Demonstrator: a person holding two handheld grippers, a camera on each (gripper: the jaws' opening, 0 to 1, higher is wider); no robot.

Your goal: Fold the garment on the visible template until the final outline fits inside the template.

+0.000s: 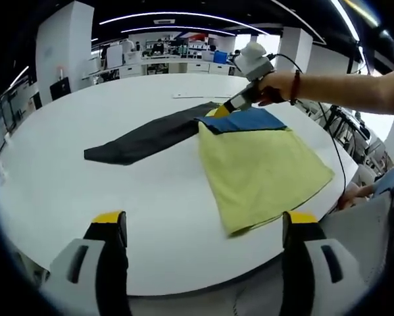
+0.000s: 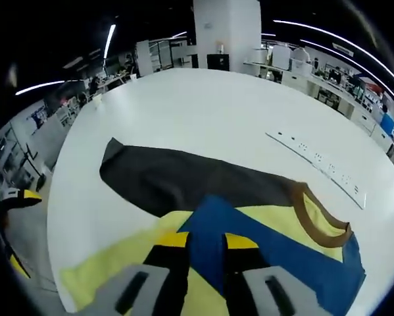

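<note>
A garment lies on the white round table point(image 1: 85, 191), with a yellow body point(image 1: 262, 168), a blue part point(image 1: 249, 120), a brown collar point(image 2: 308, 217) and a dark grey sleeve point(image 1: 150, 137) stretched out to the left. A person's hand holds my right gripper point(image 1: 228, 110) at the garment's far edge. In the right gripper view its jaws stand close together, and the right gripper point(image 2: 206, 242) is shut on a fold of the blue fabric point(image 2: 210, 220). My left gripper point(image 1: 206, 222) hangs open over the table's near edge, just short of the yellow hem, with nothing between its jaws.
A long white strip point(image 2: 318, 161) lies on the table beyond the garment. A cable point(image 1: 338, 158) runs off the right edge, past a person's arm point(image 1: 354, 89). Desks and shelves point(image 1: 170, 62) stand in the background.
</note>
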